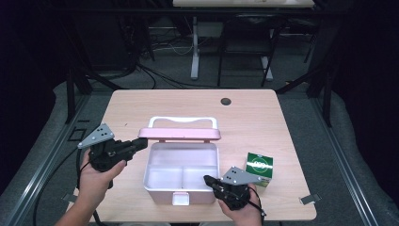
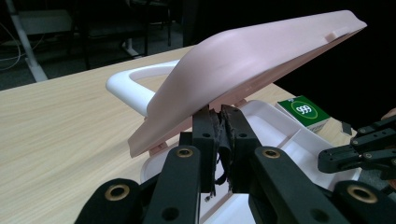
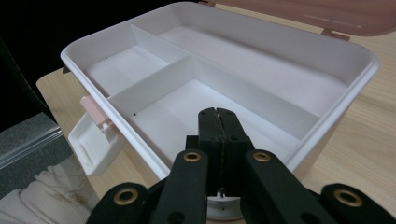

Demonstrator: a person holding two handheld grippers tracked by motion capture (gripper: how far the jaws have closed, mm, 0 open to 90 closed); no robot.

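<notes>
**Mia:** Looking at the pink lid (image 1: 181, 134), who holds it up?

**Sam:** The left gripper (image 1: 137, 144) does. In the left gripper view its jaws are squeezed tight on the lid's edge (image 2: 243, 70). The lid tilts up over the box and is partly open.

**Mia:** Where is the box?

**Sam:** The white box (image 1: 155, 186) sits in the middle of the table (image 1: 141, 101), a bit toward the person. The lid is at its 12 o'clock side. A white handle (image 1: 183, 120) lies just past the lid, also at 12 o'clock.

**Mia:** What is inside the box?

**Sam:** White walls split it into three parts, one long and two small (image 3: 196, 70). A little white latch (image 1: 180, 198) hangs at the box's 6 o'clock side.

**Mia:** And the other gripper?

**Sam:** The right gripper (image 1: 208, 180) is at about 5 o'clock of the box. Its jaws are pressed together with nothing between them. In the right gripper view they point over the box's rim (image 3: 217, 114).

**Mia:** What is the green thing?

**Sam:** A small green carton (image 1: 259, 168) with a white ring on top. It stands on the table at the box's 3 o'clock, near but not touching.

**Mia:** Anything else on the table?

**Sam:** A dark round hole (image 1: 226, 101) at about 1 o'clock, well apart from the box.
</notes>
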